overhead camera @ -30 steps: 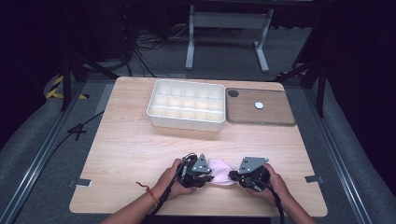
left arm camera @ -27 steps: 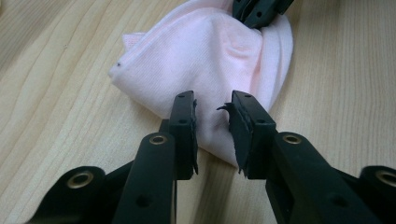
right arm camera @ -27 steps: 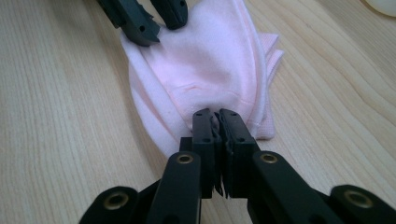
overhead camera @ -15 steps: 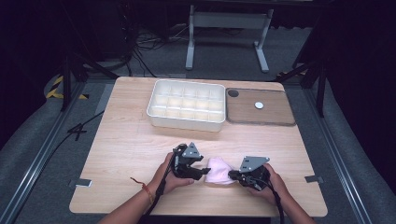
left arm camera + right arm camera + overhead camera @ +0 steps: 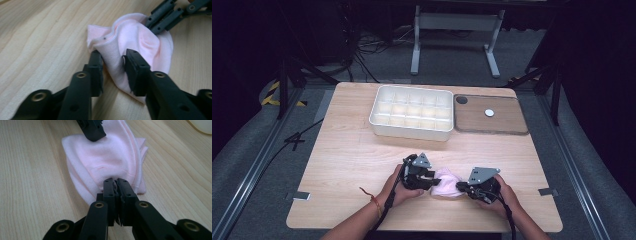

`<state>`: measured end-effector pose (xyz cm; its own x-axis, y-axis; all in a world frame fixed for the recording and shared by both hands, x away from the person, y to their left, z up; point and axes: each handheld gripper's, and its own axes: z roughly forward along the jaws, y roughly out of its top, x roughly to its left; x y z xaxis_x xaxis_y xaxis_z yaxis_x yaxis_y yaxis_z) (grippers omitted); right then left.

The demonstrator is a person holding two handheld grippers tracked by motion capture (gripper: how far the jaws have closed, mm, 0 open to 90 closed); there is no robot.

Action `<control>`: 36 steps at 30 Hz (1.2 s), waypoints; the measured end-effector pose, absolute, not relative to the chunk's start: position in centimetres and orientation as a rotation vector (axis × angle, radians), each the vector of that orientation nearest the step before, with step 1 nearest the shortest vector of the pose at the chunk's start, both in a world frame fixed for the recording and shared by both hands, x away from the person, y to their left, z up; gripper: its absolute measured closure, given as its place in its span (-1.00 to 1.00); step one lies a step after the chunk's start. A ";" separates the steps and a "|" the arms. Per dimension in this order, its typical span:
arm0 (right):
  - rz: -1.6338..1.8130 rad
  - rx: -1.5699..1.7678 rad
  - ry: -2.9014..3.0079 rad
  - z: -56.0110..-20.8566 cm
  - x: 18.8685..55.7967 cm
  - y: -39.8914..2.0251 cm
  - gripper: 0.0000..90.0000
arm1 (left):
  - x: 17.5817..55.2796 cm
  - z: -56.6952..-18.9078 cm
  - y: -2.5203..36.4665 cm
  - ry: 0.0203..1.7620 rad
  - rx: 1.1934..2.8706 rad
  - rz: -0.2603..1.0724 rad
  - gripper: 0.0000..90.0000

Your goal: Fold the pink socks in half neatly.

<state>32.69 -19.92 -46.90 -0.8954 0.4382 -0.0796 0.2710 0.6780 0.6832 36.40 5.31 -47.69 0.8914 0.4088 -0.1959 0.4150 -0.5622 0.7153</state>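
Two grippers bracket the pink sock [image 5: 447, 182] lying left-to-right near the table's near edge: left gripper [image 5: 113, 62] has just been closing, now pinching a fold at its left end, right gripper [image 5: 116, 185] clamped on its right end.

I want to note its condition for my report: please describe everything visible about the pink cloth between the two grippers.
The pink cloth is a small, soft knit-looking piece, bunched into uneven folds with a stitched hem along one edge. It lies on the wooden table near the front edge. The left gripper has just been closing, and its pads press a fold on one side; the right gripper pinches the opposite edge tightly.
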 end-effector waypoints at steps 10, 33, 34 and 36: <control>1.143 0.617 2.556 -45.6 33.0 -20.2 0.92 | 36.1 -47.5 5.2 0.550 2.249 0.015 0.81; 1.101 0.624 2.530 -46.9 34.3 -17.2 0.91 | 35.6 -46.4 5.9 0.519 2.249 0.032 0.79; 1.113 0.623 2.526 -46.8 34.3 -17.2 0.91 | 35.6 -46.4 5.9 0.520 2.256 0.036 0.79; 1.163 0.614 2.515 -46.5 34.1 -17.3 0.93 | 35.6 -46.4 5.9 0.522 2.260 0.042 0.80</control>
